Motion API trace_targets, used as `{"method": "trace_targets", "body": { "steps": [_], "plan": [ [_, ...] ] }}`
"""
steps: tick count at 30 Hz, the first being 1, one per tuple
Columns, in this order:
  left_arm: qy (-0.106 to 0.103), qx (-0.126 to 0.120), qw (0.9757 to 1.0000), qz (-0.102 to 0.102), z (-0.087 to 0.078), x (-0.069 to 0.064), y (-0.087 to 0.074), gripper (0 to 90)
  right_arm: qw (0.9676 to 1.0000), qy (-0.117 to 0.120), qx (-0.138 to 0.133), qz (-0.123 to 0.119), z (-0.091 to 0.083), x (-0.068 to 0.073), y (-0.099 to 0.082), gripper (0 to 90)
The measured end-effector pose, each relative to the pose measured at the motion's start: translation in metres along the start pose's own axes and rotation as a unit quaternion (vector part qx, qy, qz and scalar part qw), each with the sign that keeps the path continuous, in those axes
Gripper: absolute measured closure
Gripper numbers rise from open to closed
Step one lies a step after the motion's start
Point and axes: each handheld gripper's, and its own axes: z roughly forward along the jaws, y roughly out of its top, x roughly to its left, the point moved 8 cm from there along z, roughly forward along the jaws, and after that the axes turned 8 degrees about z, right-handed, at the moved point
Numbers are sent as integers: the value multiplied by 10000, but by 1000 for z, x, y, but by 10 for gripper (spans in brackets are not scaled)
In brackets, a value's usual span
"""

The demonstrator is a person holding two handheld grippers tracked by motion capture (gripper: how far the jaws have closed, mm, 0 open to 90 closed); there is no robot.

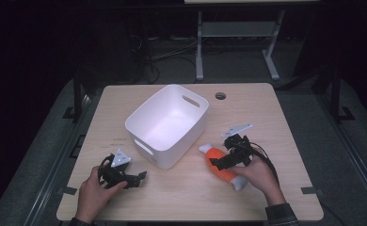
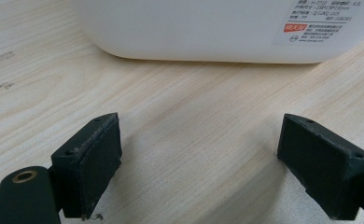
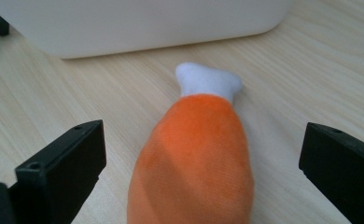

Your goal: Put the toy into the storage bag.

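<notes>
Plush drumstick (image 3: pixel 194 154) lies on the bench (image 1: pixel 275 113), right of the white bin (image 1: pixel 167 125), between the right gripper's (image 1: pixel 223 159) wide-spread fingers, untouched. Left gripper (image 2: pixel 199 158) fingers gape, holding nothing.

bin (image 1: pixel 167 125) mid-table (image 1: pixel 285 188) | plush drumstick (image 1: pixel 221 167) right of bin | left tool (image 1: pixel 137 178) before bin
</notes>
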Motion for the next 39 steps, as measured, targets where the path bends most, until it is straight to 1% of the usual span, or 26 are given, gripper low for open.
{"method": "trace_targets", "body": {
  "steps": [7,11,13,17,19,27,31,36,39],
  "plan": [
    [0,-4,10000,-4,0,0,0,127,9998,-68,153,47,14,0,-7,2],
    [0,-7,10000,-5,0,0,0,127,9997,-115,190,49,19,0,-10,2],
    [-1,-7,10000,-5,0,0,0,127,9997,-134,196,4,20,-1,-12,2],
    [0,-3,10000,-3,0,0,0,127,9996,-129,258,77,24,1,-17,2],
    [0,-4,10000,-5,0,0,0,127,9995,-149,276,65,27,1,-19,2],
    [-2,-4,10000,-5,0,0,0,127,9991,-206,367,49,32,1,-28,2],
    [0,-4,10000,-5,0,0,0,127,9989,-179,421,80,33,1,-33,2],
    [1,-5,10000,-4,0,0,0,127,9987,-159,472,55,35,1,-38,4],
    [-1,-8,10000,-5,0,0,0,127,9988,-176,446,35,34,1,-38,45]
  ]
}}
